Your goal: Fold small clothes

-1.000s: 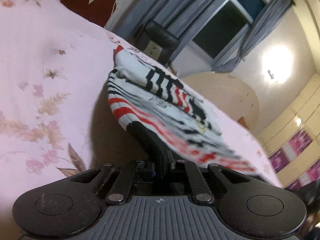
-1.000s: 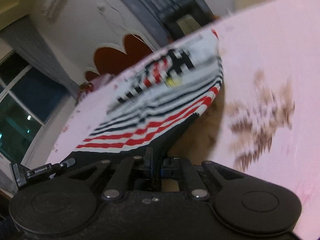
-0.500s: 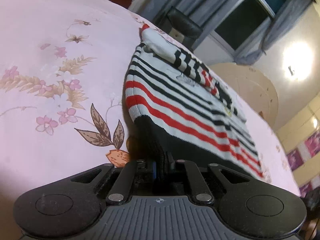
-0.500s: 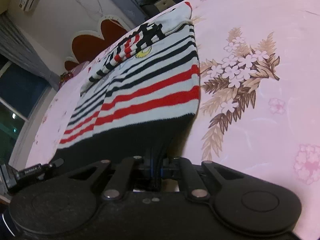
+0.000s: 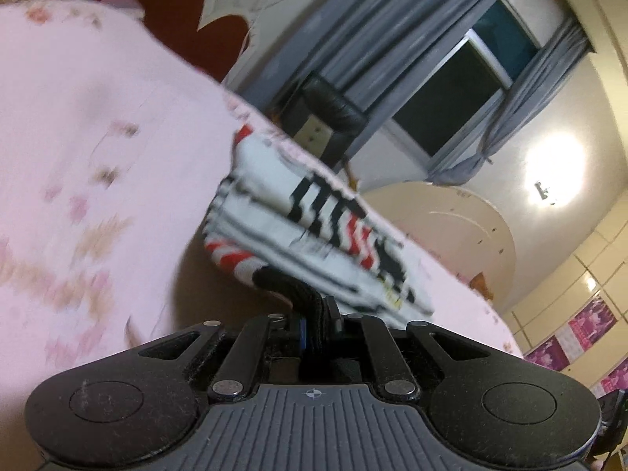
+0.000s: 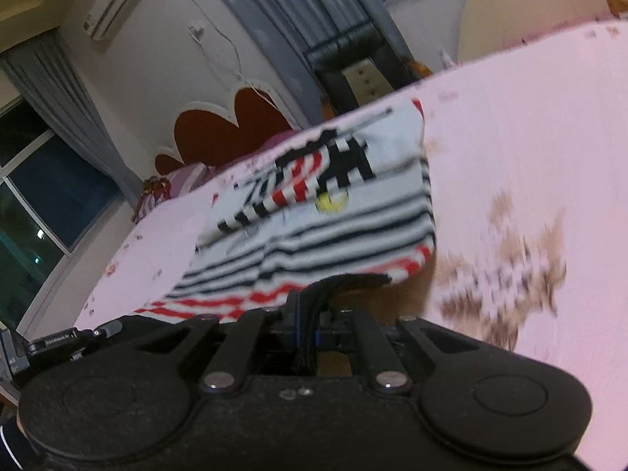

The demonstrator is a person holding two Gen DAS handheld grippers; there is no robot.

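Observation:
A small knit sweater [image 5: 314,231], white with black and red stripes and a black hem, lies on the pink flowered bedsheet [image 5: 86,149]. My left gripper [image 5: 316,314] is shut on the sweater's black hem, which is lifted off the sheet and curled back toward the garment's far end. In the right wrist view the same sweater [image 6: 333,212] shows a blocky black and red pattern and a yellow spot. My right gripper [image 6: 310,314] is shut on the other corner of the black hem, also raised. The fingertips are buried in the cloth.
The bed's pink sheet [image 6: 530,165] spreads around the sweater. A red scalloped headboard [image 6: 231,125], grey curtains [image 5: 376,39], a dark window [image 5: 455,98] and a black chair [image 5: 325,117] stand beyond the bed. The other gripper's body [image 6: 59,341] shows at lower left.
Both grippers have lifted the hem up from the sheet and carried it toward the sweater's far end, so the lower stripes now fold over. The grips have not changed.

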